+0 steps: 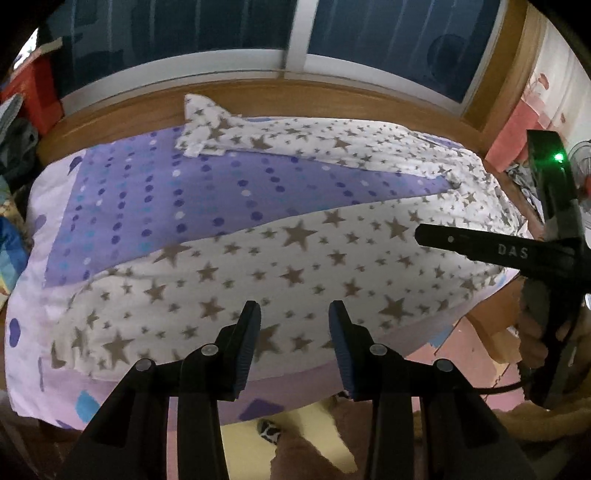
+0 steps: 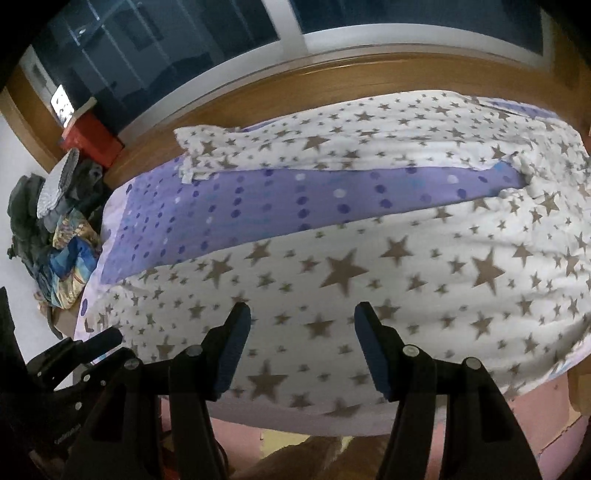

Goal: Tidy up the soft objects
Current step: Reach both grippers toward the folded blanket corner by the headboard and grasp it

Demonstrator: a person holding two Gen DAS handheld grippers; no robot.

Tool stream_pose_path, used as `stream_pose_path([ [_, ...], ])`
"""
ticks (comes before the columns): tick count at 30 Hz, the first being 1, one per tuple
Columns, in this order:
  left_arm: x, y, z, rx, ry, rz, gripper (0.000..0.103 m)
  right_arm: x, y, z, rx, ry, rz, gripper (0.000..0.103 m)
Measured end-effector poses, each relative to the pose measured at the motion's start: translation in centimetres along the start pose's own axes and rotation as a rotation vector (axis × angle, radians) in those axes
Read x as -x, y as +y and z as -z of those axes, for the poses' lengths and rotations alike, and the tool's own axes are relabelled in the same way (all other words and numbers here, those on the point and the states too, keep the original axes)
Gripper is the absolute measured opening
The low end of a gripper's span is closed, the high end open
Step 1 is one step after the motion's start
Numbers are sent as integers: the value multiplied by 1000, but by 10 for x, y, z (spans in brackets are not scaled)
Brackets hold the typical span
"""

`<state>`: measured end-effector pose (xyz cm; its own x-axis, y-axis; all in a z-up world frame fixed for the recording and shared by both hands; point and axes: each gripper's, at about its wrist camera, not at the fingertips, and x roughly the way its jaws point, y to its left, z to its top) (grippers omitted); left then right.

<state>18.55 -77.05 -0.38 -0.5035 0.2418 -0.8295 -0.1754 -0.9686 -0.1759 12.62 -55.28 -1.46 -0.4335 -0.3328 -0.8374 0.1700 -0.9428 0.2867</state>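
A white quilt with brown stars [image 1: 295, 266] [image 2: 369, 277] lies rumpled over the near and right part of a bed. One strip of it runs along the far edge to a turned-over corner [image 1: 207, 125] [image 2: 207, 147]. A purple dotted sheet [image 1: 166, 206] [image 2: 258, 206] shows between them. My left gripper [image 1: 293, 310] hangs open over the quilt's near edge, nothing between its blue pads. My right gripper [image 2: 303, 310] is open too, wider, empty, over the same edge. The right gripper's finger [image 1: 480, 243] shows at the right of the left wrist view. The left gripper [image 2: 107, 338] shows low left in the right wrist view.
A wooden ledge [image 1: 147, 107] and a dark window [image 1: 369, 33] run behind the bed. A red box [image 2: 92, 140] and a heap of clothes [image 2: 59, 221] sit at the bed's left end. Pink floor [image 1: 461, 354] lies below the near edge, and a person's patterned slipper [image 1: 269, 430] shows there.
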Motion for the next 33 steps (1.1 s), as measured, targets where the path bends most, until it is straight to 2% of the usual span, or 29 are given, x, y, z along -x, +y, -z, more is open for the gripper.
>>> stream_pose_path([
  [8, -6, 33, -7, 0, 11, 24, 38, -14, 31, 0, 31, -3, 17, 59],
  [17, -28, 63, -46, -27, 74, -46, 39, -52, 55, -25, -3, -9, -114, 59],
  [22, -40, 83, -56, 22, 102, -48, 39, -73, 69, -37, 10, 7, -148, 59],
  [27, -49, 94, -63, 7, 133, -29, 39, -83, 77, -39, 2, 18, -148, 59],
  [33, -57, 106, -78, -39, 141, 17, 39, -78, 91, -44, -55, -38, -82, 59],
])
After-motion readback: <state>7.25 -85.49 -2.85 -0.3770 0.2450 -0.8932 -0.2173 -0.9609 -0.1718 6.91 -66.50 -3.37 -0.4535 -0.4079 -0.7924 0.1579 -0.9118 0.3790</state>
